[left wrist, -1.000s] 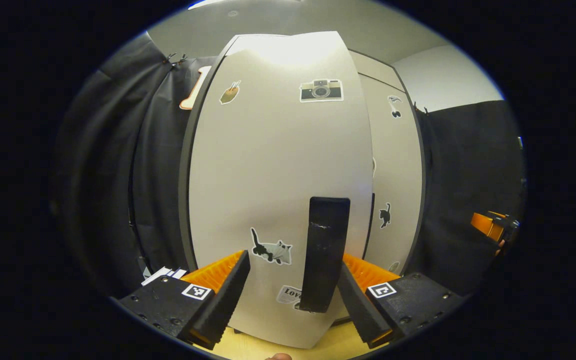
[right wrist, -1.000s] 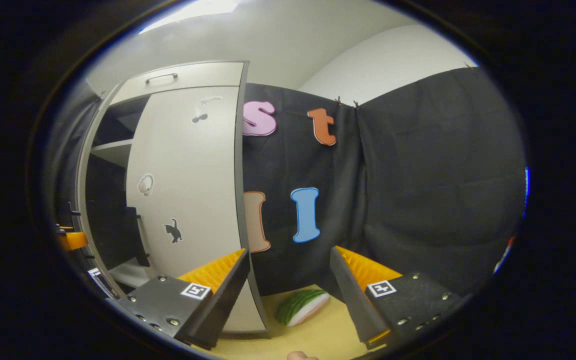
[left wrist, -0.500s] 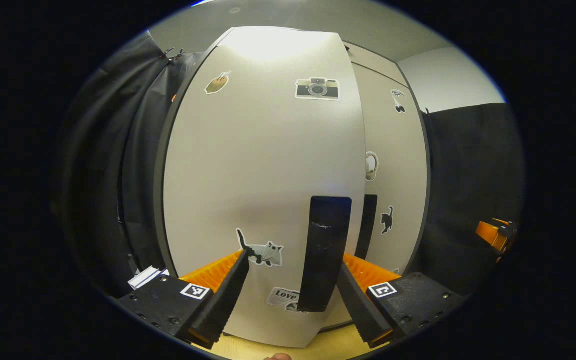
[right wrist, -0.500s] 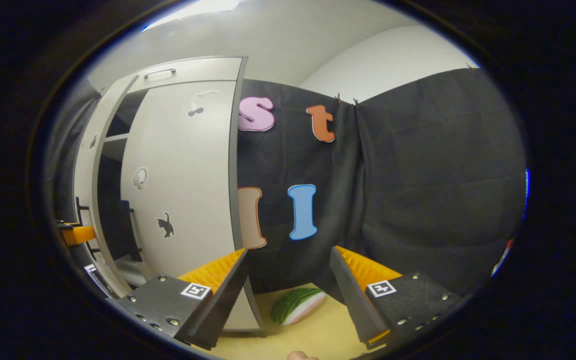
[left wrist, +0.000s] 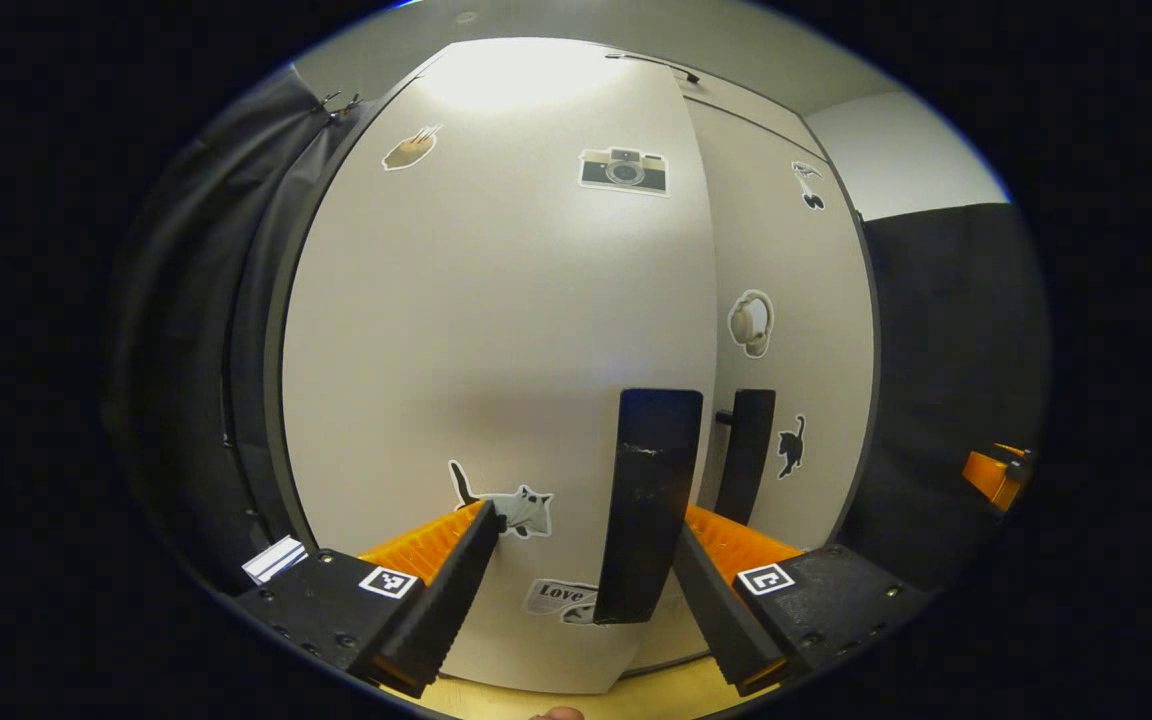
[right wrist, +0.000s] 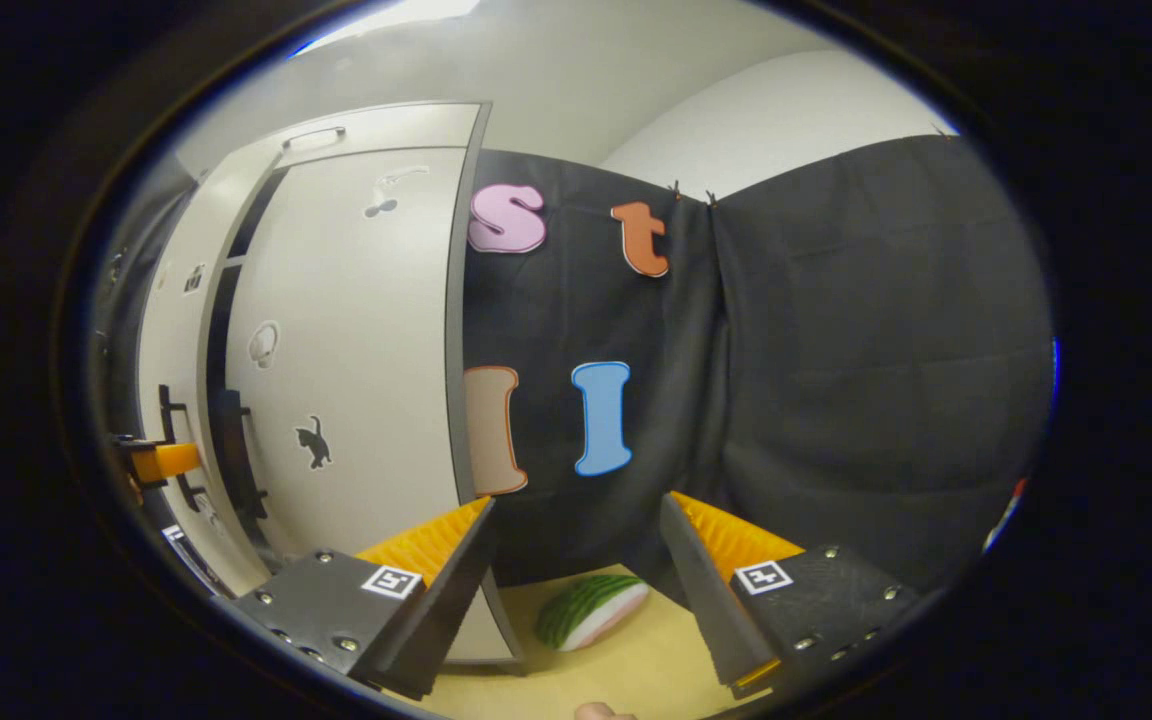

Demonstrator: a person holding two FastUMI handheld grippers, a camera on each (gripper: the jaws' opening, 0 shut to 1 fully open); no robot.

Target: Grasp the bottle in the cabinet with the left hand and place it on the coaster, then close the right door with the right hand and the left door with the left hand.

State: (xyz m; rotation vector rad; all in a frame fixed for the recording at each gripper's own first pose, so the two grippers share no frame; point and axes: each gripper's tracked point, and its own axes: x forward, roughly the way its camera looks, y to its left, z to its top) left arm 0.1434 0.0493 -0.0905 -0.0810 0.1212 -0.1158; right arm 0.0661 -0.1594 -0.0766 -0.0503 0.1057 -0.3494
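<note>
Facing the pale grey left cabinet door [left wrist: 496,330] with cat and camera stickers, the left gripper [left wrist: 581,585] is spread wide, its fingers either side of that door's black vertical bar handle [left wrist: 648,500], gripping nothing; whether they touch it I cannot tell. Just right, the matching right cabinet door [left wrist: 786,300] sits near flush, a thin dark gap between them. Bottle and coaster cannot be located; the right gripper [right wrist: 576,590] is released, empty, above the light wooden tabletop [right wrist: 616,670] near a green striped watermelon-slice toy [right wrist: 591,612].
</note>
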